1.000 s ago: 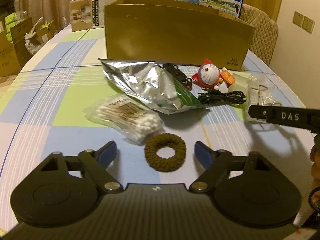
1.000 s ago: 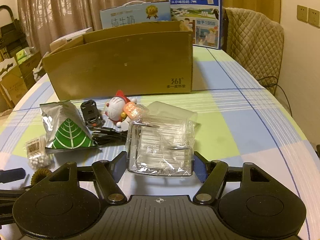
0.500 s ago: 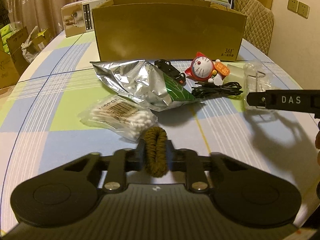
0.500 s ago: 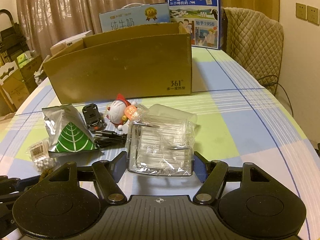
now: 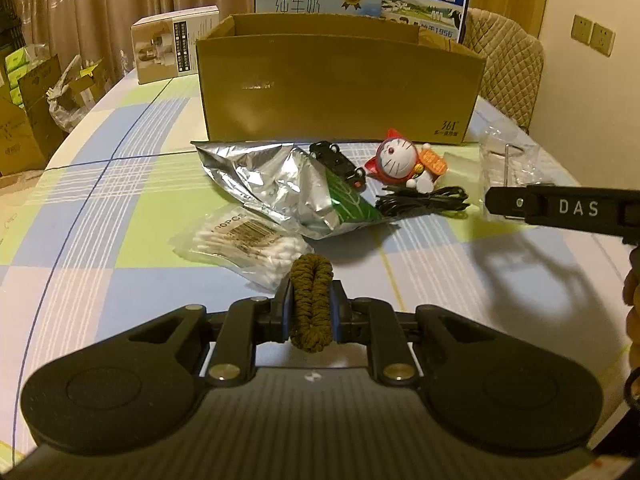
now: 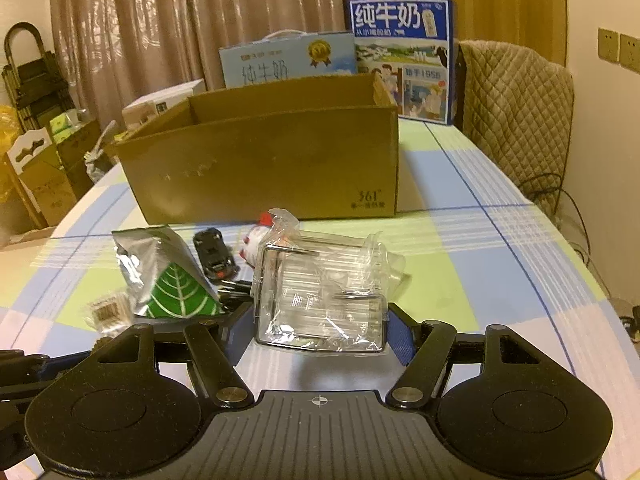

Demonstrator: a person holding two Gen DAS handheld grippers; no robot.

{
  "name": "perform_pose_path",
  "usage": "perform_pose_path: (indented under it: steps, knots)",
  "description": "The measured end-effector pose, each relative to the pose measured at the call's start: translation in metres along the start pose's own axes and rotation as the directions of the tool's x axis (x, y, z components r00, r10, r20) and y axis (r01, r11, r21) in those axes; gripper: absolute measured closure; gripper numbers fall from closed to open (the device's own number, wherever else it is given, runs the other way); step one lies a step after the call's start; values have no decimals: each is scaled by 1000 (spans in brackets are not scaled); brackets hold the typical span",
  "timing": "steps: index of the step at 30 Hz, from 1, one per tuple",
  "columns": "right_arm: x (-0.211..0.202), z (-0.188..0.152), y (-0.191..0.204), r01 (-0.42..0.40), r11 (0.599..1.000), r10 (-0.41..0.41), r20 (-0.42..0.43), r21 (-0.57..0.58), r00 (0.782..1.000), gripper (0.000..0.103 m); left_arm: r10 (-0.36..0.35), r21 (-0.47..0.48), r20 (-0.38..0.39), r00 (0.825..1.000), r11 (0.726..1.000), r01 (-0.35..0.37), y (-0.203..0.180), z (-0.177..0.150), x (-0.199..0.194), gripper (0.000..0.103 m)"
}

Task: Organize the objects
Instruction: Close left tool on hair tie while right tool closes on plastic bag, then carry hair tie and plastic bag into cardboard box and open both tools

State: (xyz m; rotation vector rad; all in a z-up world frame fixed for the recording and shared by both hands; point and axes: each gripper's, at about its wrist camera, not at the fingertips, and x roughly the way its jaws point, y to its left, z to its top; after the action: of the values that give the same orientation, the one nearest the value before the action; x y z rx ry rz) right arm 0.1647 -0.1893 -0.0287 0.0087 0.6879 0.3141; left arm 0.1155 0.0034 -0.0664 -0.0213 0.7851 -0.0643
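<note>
brown scrunchie: getting squeezed flat between the left gripper fingers, just off the desk
clear packet: sitting gripped in the right gripper fingers
cardboard box: waiting straight ahead of both (left is lined up nearer its middle)

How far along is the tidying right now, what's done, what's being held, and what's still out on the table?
Done: nothing visibly boxed; the cardboard box's inside is hidden.
In hand: left gripper is shut on the brown hair tie; right gripper clamps the clear plastic pack.
Left: cotton swabs, foil bag, toy car, cat figurine, black cable.
</note>
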Motion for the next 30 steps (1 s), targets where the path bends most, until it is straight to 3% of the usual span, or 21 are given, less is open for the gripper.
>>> perform_pose_path:
  steps: [13, 21, 30]
  knots:
    - [-27, 24, 14, -32, 998, 35, 56, -52, 998, 37, -61, -28, 60, 996, 998, 63, -1, 27, -35, 88]
    - [-31, 59, 10, -31, 997, 37, 79, -72, 996, 37, -69, 8, 122, 990, 998, 69, 8, 80, -39, 88]
    - [-9, 111, -1, -22, 994, 35, 127, -105, 991, 38, -74, 21, 168, 983, 997, 72, 17, 139, -19, 88]
